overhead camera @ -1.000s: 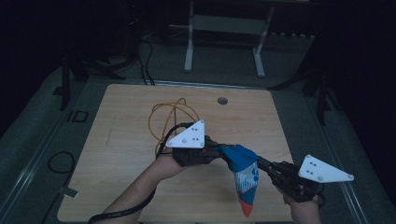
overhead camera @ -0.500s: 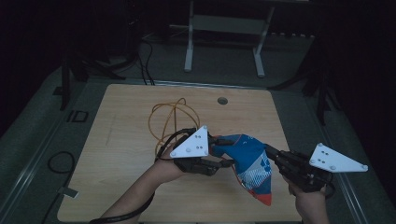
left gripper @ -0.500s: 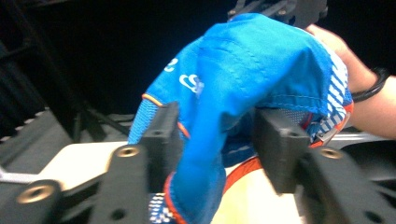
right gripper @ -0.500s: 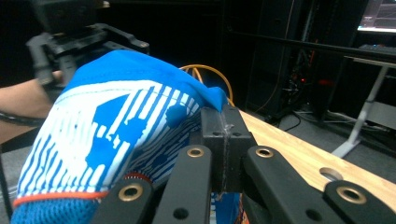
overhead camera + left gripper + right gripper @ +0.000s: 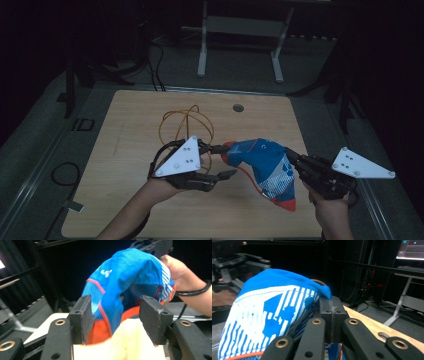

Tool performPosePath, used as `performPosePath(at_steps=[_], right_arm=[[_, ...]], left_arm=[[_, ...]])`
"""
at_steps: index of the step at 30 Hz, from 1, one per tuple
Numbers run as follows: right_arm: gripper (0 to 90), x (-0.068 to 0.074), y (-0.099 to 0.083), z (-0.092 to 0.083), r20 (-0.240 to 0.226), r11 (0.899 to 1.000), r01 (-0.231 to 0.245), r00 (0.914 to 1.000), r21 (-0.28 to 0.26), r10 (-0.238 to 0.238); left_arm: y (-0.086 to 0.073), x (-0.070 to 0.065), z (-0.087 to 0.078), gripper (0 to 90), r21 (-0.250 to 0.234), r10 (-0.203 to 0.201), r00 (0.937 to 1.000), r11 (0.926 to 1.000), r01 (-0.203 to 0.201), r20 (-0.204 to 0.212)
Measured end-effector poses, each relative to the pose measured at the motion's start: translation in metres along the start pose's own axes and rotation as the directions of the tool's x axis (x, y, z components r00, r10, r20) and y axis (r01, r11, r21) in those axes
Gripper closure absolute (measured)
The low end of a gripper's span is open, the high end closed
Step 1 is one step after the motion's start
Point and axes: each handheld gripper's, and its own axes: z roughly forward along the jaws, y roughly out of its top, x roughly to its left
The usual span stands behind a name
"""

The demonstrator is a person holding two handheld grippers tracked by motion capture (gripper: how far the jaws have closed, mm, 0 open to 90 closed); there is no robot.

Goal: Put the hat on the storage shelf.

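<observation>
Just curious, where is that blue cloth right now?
In the high view the blue cloth hangs above the table's right half, between the left gripper and right gripper.

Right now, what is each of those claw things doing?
Left gripper: open, its jaws either side of the blue cloth.
Right gripper: shut on the blue cloth.

A blue-and-white fabric garment with orange trim (image 5: 267, 167) is hanging above the wooden table (image 5: 130, 140), between the left gripper (image 5: 223, 161) and the right gripper (image 5: 291, 157). An orange cable loop (image 5: 182, 125) is lying behind the left gripper.
</observation>
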Motion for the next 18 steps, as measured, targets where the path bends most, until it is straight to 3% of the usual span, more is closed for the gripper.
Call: performPosePath(at_steps=[5, 11, 17, 18], right_arm=[[90.0, -0.008, 0.002, 0.002, 0.016, 1.0, -0.017, 0.9997, -0.013, 0.017], [90.0, -0.012, 0.002, 0.005, 0.029, 1.0, -0.027, 0.9992, -0.014, 0.028], [90.0, -0.016, 0.008, 0.008, 0.038, 1.0, -0.026, 0.9989, -0.015, 0.026], [90.0, -0.017, 0.009, 0.009, 0.042, 1.0, -0.024, 0.9988, -0.015, 0.025]], left_arm=[[-0.01, 0.006, -0.024, 44.6, 0.005, -0.04, 0.9967, 0.9992, 0.04, -0.072], [-0.027, 0.008, -0.053, 44.6, -0.001, -0.07, 0.9865, 0.9975, 0.071, -0.148], [-0.044, 0.009, -0.079, 44.6, -0.011, -0.102, 0.9713, 0.9947, 0.102, -0.215], [-0.046, 0.009, -0.084, 44.6, -0.008, -0.101, 0.9664, 0.9947, 0.102, -0.236]])
